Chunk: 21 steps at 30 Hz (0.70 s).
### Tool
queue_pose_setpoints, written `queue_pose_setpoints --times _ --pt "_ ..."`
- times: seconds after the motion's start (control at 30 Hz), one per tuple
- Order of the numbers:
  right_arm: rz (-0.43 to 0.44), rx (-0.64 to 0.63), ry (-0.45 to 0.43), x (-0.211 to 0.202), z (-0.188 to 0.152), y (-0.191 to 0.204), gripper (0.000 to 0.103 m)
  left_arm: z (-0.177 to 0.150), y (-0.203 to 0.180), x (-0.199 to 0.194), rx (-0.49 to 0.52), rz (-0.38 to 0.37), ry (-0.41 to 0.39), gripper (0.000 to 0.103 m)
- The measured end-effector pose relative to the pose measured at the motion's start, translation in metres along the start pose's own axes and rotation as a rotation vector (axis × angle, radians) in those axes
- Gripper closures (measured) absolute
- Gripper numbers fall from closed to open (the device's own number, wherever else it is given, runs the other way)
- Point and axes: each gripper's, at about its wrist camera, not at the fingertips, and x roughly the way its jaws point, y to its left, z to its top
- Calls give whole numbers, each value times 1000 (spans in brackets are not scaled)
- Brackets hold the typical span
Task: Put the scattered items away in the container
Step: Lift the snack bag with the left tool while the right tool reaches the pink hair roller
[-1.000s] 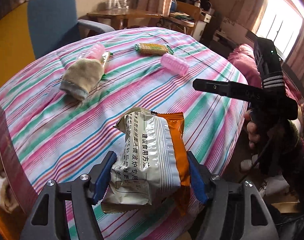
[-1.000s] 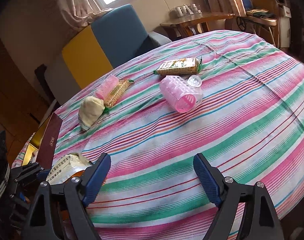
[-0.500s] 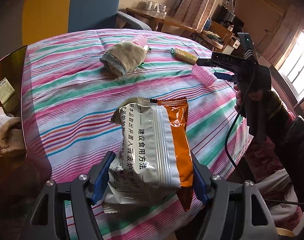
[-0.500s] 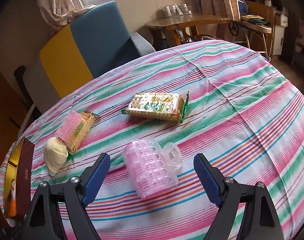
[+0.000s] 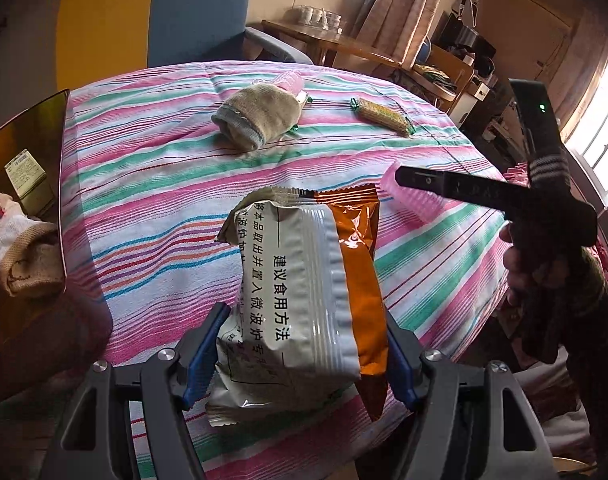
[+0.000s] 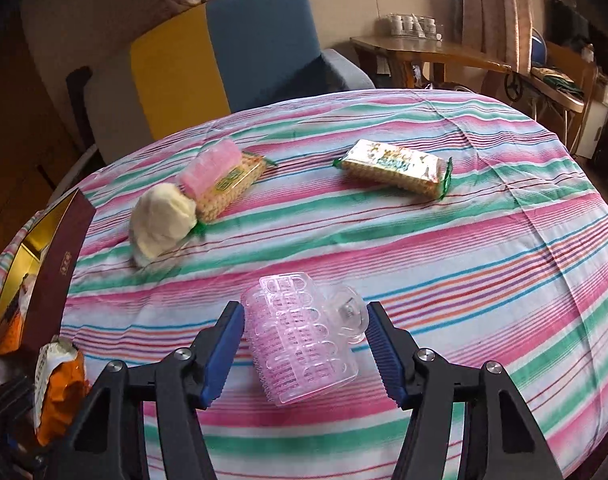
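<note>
Gripping a white-and-orange snack packet [image 5: 304, 304] between its blue pads, the left tool [image 5: 300, 356] is holding it up at the lower middle of the left wrist view, above the striped tabletop [image 5: 152, 184]. At the left edge of that view the container [image 5: 44, 152], a gold-lined box, is standing with cloth items inside. Lower in the right wrist view, the right tool [image 6: 304, 344] is closing its jaws around a pink hair roller [image 6: 300, 340] lying on the tabletop; the left pad is touching the roller, while the right pad is just beside its clear clip. Farther up that frame, a biscuit packet [image 6: 392, 168] is lying right of centre, and a rolled sock [image 6: 160, 220] is resting against another biscuit packet [image 6: 228, 188] and a second pink roller [image 6: 212, 168] at upper left.
</note>
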Motion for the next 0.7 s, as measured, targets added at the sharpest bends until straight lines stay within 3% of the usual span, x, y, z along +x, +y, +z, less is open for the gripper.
queue_pose_setpoints --times 0.33,0.57,0.7 --pt "-47 -115 1 -16 -36 50 37 8 -6 -21 43 20 -60 31" --pt "18 -29 -52 -35 -49 28 13 8 -4 -28 55 25 -76 30" --pt "34 -30 -60 -44 -56 18 9 14 -1 -30 60 23 -79 30"
